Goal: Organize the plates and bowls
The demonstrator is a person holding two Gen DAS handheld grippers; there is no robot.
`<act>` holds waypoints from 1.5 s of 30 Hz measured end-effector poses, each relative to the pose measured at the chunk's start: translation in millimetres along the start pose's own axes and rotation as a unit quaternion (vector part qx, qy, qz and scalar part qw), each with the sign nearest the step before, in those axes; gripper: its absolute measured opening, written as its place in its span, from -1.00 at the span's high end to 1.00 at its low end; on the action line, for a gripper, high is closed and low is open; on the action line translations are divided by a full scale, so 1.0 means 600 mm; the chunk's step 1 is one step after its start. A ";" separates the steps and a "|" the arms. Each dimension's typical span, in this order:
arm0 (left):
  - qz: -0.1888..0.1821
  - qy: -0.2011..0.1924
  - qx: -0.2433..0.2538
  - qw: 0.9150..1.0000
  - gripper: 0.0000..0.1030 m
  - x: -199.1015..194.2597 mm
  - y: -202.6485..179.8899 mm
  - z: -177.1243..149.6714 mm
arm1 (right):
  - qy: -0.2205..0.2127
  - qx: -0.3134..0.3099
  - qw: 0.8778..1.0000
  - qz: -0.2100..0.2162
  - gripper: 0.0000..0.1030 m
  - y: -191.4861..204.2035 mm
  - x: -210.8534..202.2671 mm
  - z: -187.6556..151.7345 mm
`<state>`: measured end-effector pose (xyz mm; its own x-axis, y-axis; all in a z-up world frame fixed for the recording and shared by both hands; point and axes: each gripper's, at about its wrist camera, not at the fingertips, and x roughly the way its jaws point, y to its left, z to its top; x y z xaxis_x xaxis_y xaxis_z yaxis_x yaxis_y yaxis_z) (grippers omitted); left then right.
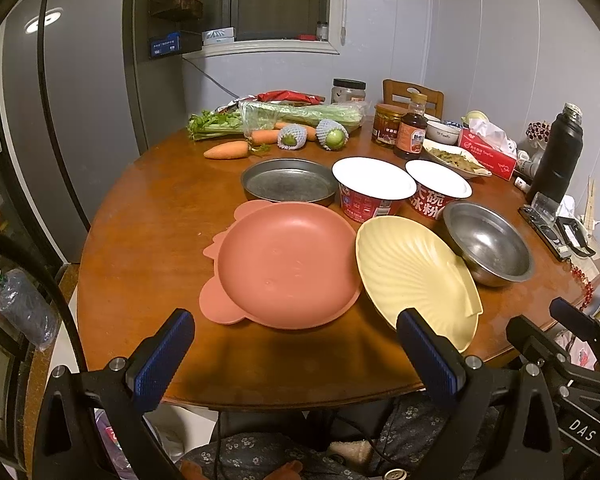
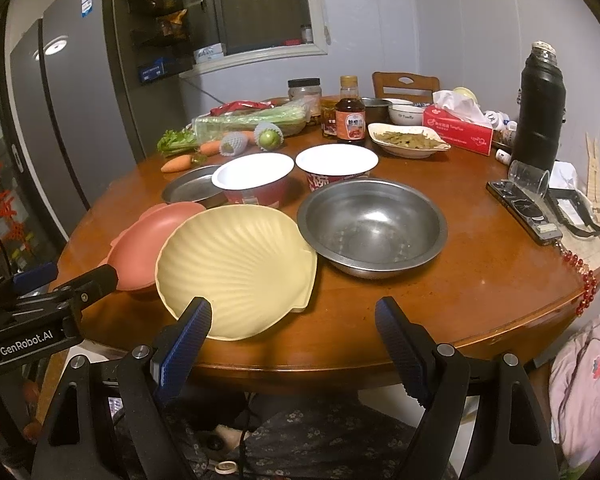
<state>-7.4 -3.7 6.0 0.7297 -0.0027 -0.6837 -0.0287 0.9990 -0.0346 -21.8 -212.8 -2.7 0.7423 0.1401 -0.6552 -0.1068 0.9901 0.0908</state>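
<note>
A pink plate point(image 1: 286, 264) lies at the near edge of the round wooden table point(image 1: 148, 240), with a yellow shell-shaped plate point(image 1: 412, 276) to its right and a steel bowl point(image 1: 488, 244) further right. Behind them are a flat steel plate point(image 1: 290, 180) and two red paper bowls point(image 1: 374, 188) point(image 1: 438, 190). My left gripper point(image 1: 296, 328) is open and empty, just short of the pink plate. My right gripper point(image 2: 294, 320) is open and empty at the table's near edge, by the yellow plate point(image 2: 236, 268) and in front of the steel bowl point(image 2: 372, 226).
At the back of the table are carrots point(image 1: 226, 150), celery point(image 1: 284, 118), jars, a sauce bottle point(image 1: 412, 128), a dish of food point(image 2: 408, 140), a tissue box point(image 2: 458, 130) and a black flask point(image 2: 538, 108). A phone point(image 2: 524, 212) and a tipped glass point(image 2: 528, 178) lie on the right. A grey fridge point(image 1: 72, 120) stands left.
</note>
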 end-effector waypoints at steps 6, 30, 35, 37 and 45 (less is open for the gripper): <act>0.000 -0.001 0.000 1.000 -0.97 -0.001 0.000 0.000 | -0.001 -0.004 1.000 0.001 -0.65 0.002 0.000 0.000; -0.002 0.006 -0.002 1.000 -0.97 0.009 0.005 0.000 | -0.007 -0.008 1.000 -0.002 -0.64 -0.002 0.005 0.004; -0.004 0.005 -0.005 1.000 -0.97 0.008 0.014 -0.001 | -0.005 -0.015 1.000 0.002 -0.65 0.002 0.006 0.007; -0.004 0.002 -0.012 1.000 -0.97 0.007 0.023 0.001 | -0.010 -0.019 1.000 0.008 -0.65 0.005 0.005 0.013; 0.006 0.015 -0.053 0.998 -0.97 0.016 0.088 0.003 | -0.004 -0.059 0.996 0.065 -0.65 0.039 0.028 0.069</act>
<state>-0.6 49.0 -1.1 0.7074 0.0063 -0.7067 -0.1106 0.9886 -0.1019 15.4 -187.0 19.3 0.7221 0.2672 -0.6381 -0.2789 0.9566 0.0848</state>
